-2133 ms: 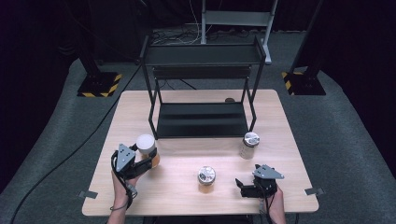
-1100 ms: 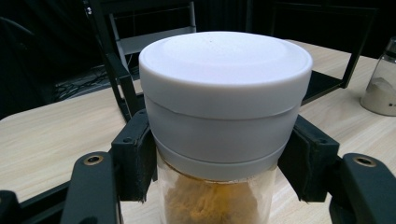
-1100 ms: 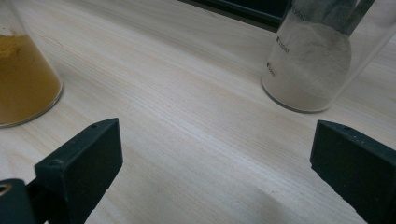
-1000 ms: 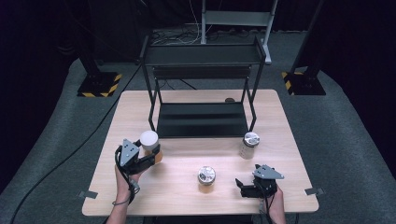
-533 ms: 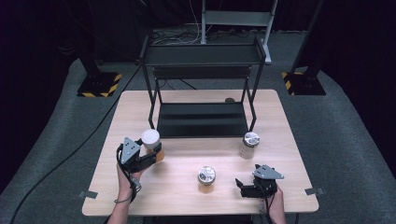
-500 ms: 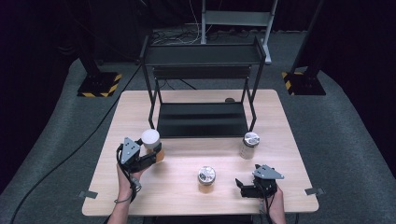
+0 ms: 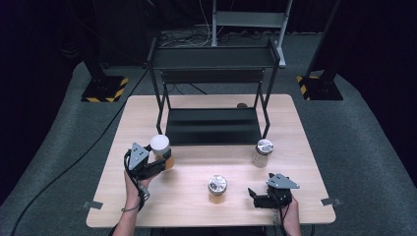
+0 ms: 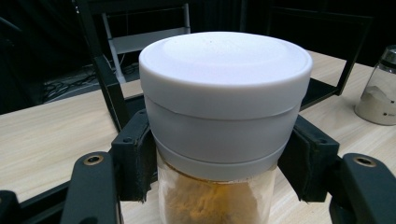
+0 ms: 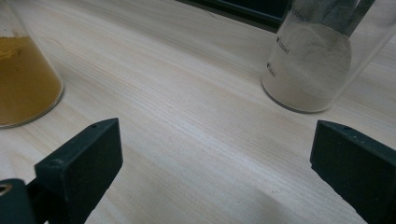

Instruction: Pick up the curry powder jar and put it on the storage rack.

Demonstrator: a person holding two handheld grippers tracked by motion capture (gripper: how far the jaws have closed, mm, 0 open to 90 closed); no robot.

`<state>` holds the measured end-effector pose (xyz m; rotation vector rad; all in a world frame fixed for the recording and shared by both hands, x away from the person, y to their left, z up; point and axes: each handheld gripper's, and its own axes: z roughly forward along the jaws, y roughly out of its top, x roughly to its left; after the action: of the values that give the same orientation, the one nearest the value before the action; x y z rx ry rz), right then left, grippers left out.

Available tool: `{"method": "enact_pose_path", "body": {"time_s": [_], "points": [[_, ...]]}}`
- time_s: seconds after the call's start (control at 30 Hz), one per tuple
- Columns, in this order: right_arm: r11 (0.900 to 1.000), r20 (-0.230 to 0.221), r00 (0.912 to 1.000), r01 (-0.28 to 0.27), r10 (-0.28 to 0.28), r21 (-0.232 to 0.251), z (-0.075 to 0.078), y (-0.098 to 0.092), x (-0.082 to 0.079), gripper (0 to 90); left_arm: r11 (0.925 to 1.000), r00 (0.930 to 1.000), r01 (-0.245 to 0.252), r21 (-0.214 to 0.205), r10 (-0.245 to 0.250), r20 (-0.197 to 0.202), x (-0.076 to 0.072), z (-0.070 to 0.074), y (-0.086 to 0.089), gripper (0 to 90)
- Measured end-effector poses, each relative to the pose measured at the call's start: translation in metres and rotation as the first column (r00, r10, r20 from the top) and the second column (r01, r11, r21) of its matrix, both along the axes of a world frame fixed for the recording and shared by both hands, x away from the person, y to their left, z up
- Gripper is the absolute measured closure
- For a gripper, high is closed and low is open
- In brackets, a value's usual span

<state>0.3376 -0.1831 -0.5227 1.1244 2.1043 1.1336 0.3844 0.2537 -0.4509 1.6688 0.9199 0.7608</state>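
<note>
Overhead: pale wooden table (image 7: 196,206) on grey carpet, dark room behind, black two-tier rack (image 7: 212,88) at the far edge. Left gripper (image 7: 164,163) at the near-left, forearm rising from the bottom edge, jaws clamped on a white-lidded jar (image 8: 219,121) of orange powder, pads pressing just beneath the lid. Right gripper (image 7: 253,195) low at the near-right, jaws wide apart, holding nothing. Between them, a metal-lidded jar (image 7: 217,187); farther right, a shaker of white powder (image 7: 262,153).

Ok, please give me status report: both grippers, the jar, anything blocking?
Left gripper shut on white-lidded jar, orange powder inside. Right gripper open, holding nothing, low over table. Black shelf rack just behind jar.
</note>
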Motion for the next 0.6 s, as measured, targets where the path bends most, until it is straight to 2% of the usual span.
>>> {"method": "enact_pose_path", "body": {"time_s": [0.23, 0.6], "points": [[1.0, -0.001, 1.0, 0.004, -0.004, 0.002, 0.0, -0.0002, 0.0001, 1.7, 0.9998, 0.9999, 0.012, 0.015, -0.012, 0.001, 0.0048, 0.0027, -0.0029, 35.0], [1.0, -0.001, 1.0, 0.005, -0.005, 0.002, 0.0, -0.0002, 0.0002, 1.7, 0.9998, 0.9999, 0.016, 0.011, -0.016, -0.001, 0.0099, 0.0055, -0.0032, 35.0]]}}
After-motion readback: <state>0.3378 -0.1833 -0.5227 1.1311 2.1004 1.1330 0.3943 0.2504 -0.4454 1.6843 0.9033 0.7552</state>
